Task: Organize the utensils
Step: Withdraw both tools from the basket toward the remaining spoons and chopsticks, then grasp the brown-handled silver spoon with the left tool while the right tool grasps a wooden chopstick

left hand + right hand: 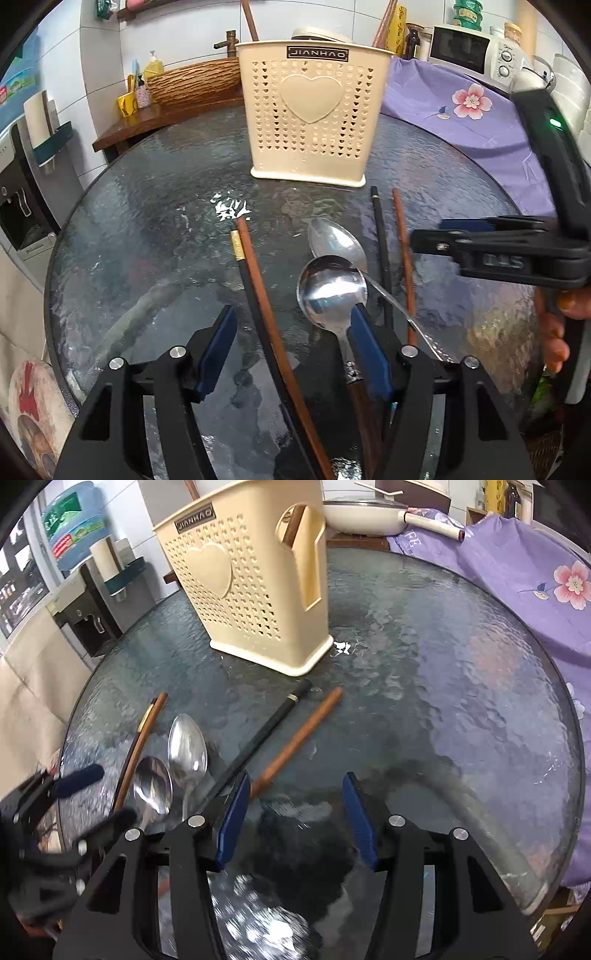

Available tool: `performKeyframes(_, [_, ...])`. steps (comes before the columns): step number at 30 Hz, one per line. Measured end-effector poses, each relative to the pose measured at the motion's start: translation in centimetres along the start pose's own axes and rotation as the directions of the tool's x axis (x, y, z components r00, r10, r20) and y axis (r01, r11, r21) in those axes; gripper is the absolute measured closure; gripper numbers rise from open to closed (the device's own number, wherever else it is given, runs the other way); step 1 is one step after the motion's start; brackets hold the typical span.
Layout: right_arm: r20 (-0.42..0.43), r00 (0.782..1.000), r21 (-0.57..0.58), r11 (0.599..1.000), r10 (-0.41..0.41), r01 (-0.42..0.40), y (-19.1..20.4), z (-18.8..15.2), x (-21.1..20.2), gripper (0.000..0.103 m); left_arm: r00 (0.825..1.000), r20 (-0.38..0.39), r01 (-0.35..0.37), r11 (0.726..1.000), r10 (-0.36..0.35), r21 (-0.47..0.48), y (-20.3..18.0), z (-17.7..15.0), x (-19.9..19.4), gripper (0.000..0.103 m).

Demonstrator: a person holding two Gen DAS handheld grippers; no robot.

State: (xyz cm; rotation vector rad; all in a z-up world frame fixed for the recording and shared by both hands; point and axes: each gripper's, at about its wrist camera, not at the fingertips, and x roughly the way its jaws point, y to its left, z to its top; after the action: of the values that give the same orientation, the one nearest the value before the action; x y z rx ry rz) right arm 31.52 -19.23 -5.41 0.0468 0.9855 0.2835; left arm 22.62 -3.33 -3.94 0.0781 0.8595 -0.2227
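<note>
A cream utensil holder (312, 110) is standing mid-table on round glass (461, 672); below it, spoons (330, 291) and chopsticks (404, 258) are lying loose; the left gripper (291, 354) is gaping, straddling a chopstick pair (258, 291), gripping nothing; the right gripper (295, 819) is hovering half-open, empty, over bare glass toward the rim.

The round table (155, 206) is rippled, glossy textured glass. Two spoons (332, 288) are polished, mirror-bright metal. The utensil holder (314, 110) is matt cream plastic, perforated with hearts. A brown chopstick (295, 744) looks like matt wood; a black chopstick (266, 731) looks smooth. Purple cloth (517, 576) is soft, printed fabric.
</note>
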Motion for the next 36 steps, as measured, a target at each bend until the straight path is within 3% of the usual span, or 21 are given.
performKeyframes(3, [-0.007,1.0,-0.023,0.999,-0.025,0.025,1.5,0.2,0.7,0.052,1.0,-0.001,0.0,1.0,0.0,0.011,-0.4,-0.2,0.0,0.04])
performKeyframes(6, [0.009,0.993,-0.115,0.986,-0.121,0.122,3.4,0.0,1.3,0.059,1.0,-0.008,-0.001,1.0,0.001,0.018,-0.7,-0.3,0.2,0.04])
performKeyframes(12, [-0.025,0.997,-0.198,0.978,-0.071,0.065,3.4,-0.1,0.7,0.076,1.0,-0.014,0.008,1.0,-0.007,0.031,-1.2,-0.2,0.4,0.04])
performKeyframes(14, [-0.037,0.996,-0.219,0.973,-0.079,0.069,3.0,-0.3,0.4,0.078,1.0,-0.013,0.01,0.999,-0.009,0.033,-1.6,-0.2,0.5,0.04])
performKeyframes(22, [-0.058,0.996,-0.251,0.966,-0.072,0.055,0.9,-1.0,-0.3,0.078,0.999,-0.031,-0.011,0.997,0.014,0.071,-2.9,0.0,1.5,0.04])
performKeyframes(36, [-0.06,0.995,-0.231,0.971,-0.083,0.067,-0.1,-0.5,-0.2,0.078,0.998,-0.034,-0.046,0.994,0.05,0.099,-4.2,1.2,2.7,0.054])
